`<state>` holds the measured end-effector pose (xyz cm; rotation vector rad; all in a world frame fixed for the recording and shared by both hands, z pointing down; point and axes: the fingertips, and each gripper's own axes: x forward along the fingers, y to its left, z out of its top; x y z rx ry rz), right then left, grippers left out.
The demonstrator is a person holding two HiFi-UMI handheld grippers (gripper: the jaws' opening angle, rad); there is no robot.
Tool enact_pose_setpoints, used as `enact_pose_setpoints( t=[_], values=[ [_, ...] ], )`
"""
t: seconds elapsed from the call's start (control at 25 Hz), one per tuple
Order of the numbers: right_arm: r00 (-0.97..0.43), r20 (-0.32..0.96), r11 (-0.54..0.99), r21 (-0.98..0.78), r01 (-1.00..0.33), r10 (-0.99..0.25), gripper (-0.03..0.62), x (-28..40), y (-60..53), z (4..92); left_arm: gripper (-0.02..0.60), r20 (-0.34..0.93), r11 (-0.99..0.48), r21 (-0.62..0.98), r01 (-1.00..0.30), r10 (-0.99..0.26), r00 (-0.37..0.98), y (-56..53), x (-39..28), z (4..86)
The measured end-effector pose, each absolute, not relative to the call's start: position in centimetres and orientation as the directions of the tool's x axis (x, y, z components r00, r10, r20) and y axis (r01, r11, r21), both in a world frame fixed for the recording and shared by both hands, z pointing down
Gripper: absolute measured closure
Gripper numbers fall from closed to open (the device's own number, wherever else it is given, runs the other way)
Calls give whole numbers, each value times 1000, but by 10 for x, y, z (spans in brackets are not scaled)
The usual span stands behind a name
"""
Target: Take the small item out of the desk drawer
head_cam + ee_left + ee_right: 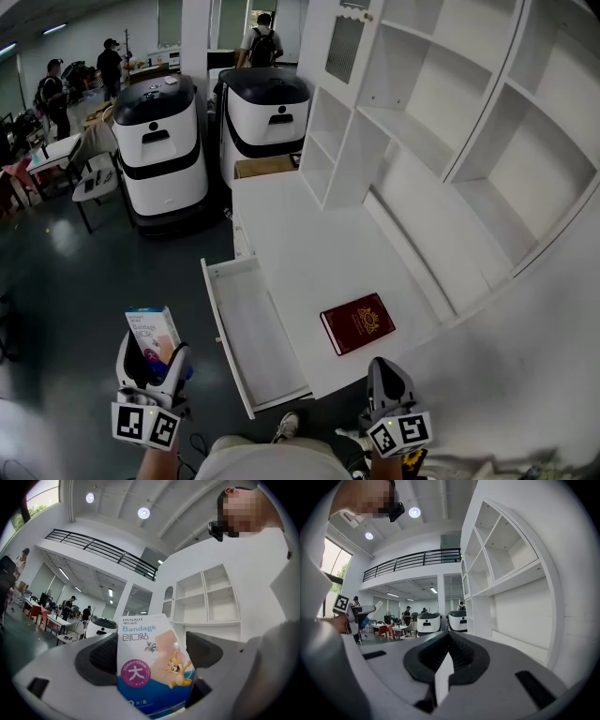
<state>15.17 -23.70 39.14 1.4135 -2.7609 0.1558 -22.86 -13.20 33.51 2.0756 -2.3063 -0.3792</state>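
My left gripper (153, 357) is shut on a small blue and white bandage box (154, 332), held upright over the dark floor to the left of the open desk drawer (246, 323). In the left gripper view the box (147, 644) stands between the two dark pads (101, 660), and its cartoon print faces the camera. The white drawer is pulled out and its inside looks bare. My right gripper (387, 372) hangs at the desk's front edge with its jaws together. In the right gripper view only a thin white sliver shows where the pads (461, 656) meet.
A dark red booklet (357, 322) lies on the white desk (309, 244) near its front. A white shelf unit (450, 122) rises at the right. Two white and black service robots (159, 141) (265, 112) stand behind the desk. People and tables fill the far left.
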Motion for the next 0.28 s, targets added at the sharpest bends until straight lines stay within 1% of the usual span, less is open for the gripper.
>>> enact_pose_setpoints(
  t=[0.28],
  values=[
    [-580,81,575,-75,-815,-811,585,157,-231,393,118,-148,83,194,-978,-983,-113,-129,-224,336]
  ],
)
